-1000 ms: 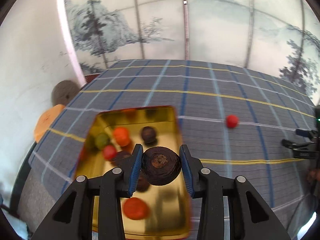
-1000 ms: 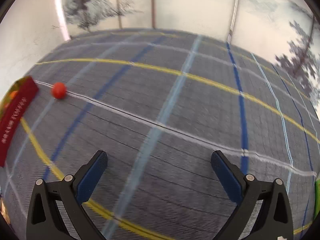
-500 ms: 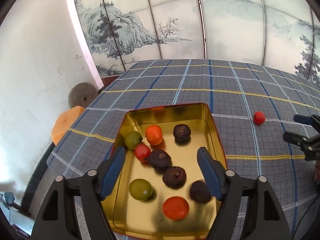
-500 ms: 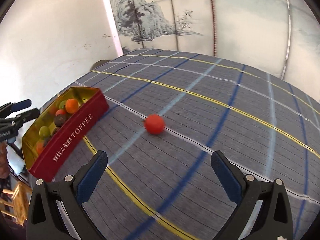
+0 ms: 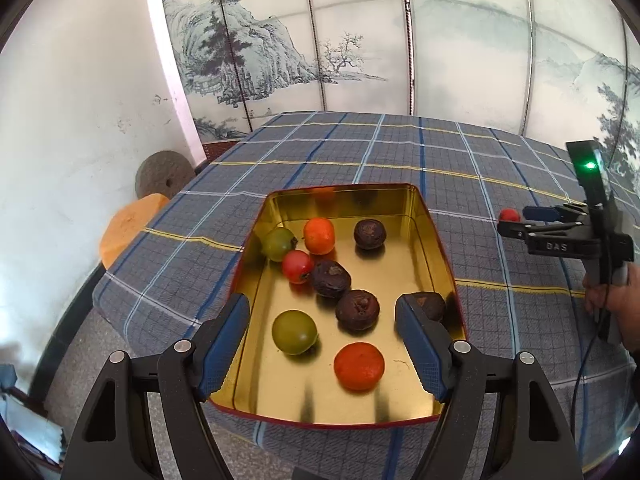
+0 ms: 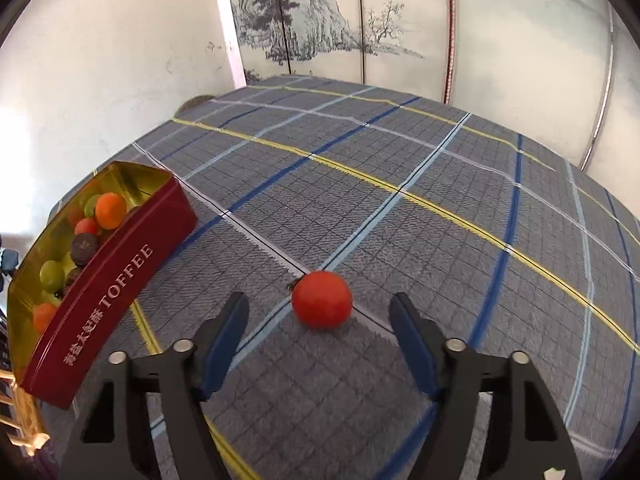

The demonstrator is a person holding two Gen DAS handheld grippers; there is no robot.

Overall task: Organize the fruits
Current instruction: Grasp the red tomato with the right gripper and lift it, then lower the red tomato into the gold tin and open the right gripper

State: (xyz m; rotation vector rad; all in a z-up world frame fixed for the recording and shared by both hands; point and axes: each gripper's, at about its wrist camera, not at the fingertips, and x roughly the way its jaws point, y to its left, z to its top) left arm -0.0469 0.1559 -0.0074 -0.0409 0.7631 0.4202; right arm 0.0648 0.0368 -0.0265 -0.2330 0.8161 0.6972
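A gold-lined red toffee tin (image 5: 440,248) holds several fruits: dark brown, red, orange and green ones. My left gripper (image 5: 322,320) is open and empty above the tin's near half. A dark fruit (image 5: 430,304) lies by its right finger. A lone red fruit (image 6: 322,299) lies on the plaid cloth just ahead of my open right gripper (image 6: 318,314), between its fingers. The same red fruit (image 5: 509,215) shows by the right gripper (image 5: 540,216) in the left wrist view. The tin (image 6: 116,288) lies left of the right gripper.
The table carries a blue-grey plaid cloth (image 6: 440,200). A painted folding screen (image 5: 400,40) stands behind it. An orange stool (image 5: 128,228) and a grey round stone (image 5: 164,176) stand off the table's left edge, by a white wall.
My left gripper opened, dropped the dark fruit into the tin and pulled back. My right gripper swung and closed in on the lone red fruit, which now sits between its fingers.
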